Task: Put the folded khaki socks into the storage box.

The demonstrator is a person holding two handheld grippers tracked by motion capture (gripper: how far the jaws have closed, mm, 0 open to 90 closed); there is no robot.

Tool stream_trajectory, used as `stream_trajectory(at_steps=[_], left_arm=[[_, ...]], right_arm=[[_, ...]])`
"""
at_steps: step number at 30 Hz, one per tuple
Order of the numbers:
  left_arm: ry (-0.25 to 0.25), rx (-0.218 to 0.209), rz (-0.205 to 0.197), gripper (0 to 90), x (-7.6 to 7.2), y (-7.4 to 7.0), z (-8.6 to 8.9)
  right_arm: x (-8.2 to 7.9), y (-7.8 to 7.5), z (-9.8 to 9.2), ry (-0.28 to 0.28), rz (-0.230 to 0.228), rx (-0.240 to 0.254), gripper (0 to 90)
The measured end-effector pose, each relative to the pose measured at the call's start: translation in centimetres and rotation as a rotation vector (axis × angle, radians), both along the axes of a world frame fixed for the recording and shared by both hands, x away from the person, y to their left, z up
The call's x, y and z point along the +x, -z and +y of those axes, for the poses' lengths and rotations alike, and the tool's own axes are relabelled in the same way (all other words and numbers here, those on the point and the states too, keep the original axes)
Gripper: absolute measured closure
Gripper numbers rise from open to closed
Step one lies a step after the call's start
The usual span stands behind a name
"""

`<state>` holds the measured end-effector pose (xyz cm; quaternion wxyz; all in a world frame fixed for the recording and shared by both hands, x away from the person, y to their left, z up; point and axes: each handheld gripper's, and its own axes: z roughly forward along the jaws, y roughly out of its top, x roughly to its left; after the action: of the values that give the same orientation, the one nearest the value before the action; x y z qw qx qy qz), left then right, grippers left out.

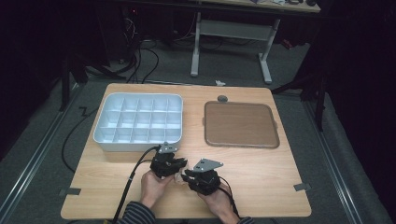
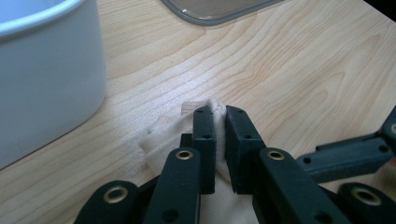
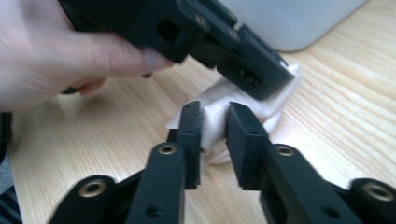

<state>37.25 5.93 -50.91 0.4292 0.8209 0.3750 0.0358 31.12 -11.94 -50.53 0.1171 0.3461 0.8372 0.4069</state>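
item: small white cloth (image 3: 243, 105), prob a wipe or thin tissue-like rag, crumpled into a loose wad. lies on the wooden table (image 1: 261, 172) just in front of the compartment tray (image 1: 138, 122), near its front right corner, betw the two grippers.

handling (judged): v light, soft, no stiffness; folds and bunches under any pinch. not fragile, not slippery, but thin layers may slide over each other, so a pinch on one ply could peel away and leave the rest. won't hold shape when lifted; will drape. best hold: a bunched ridge or corner, several plies at once. two holds at opposite ends would suit spreading or folding it.

left gripper (image 2: 217, 112): jaws clenched on a raised fold of the cloth, fabric pinched betw the pads and poking up past the tips. sits closest to the tray's front wall; tray's white side looms at left in the left gripper view.

right gripper (image 3: 215, 108): jaws straddle the near end of the cloth, a gap betw them, fabric in that gap; pads seem close to it but cannot tell if they press yet. sits a bit further from the tray than the left one, tips facing it.

person's left hand (image 3: 51, 51) wraps the left gripper's body; striped sleeve (image 1: 135, 213) at the table's near edge.

surroundings: tray is white plastic, grid of empty compartments (image 1: 140, 119). brown flat lid or board (image 1: 240, 125) w/ rounded corners lies to the tray's right, well apart from the cloth.
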Motion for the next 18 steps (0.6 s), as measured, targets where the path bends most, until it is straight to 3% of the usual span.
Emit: stream_trajectory(at_steps=[4, 18], left_arm=[[0.001, 0.002, -0.005, 83.3, 0.0, 0.0, -0.1], [0.005, 0.019, -0.025, 82.5, 0.1, 0.5, -0.4]], right_arm=[[-0.1, 0.5, -0.2, 0.006, 0.015, -0.018, 84.1], [-0.1, 1.7, -0.5, 0.008, 0.036, -0.039, 85.9]])
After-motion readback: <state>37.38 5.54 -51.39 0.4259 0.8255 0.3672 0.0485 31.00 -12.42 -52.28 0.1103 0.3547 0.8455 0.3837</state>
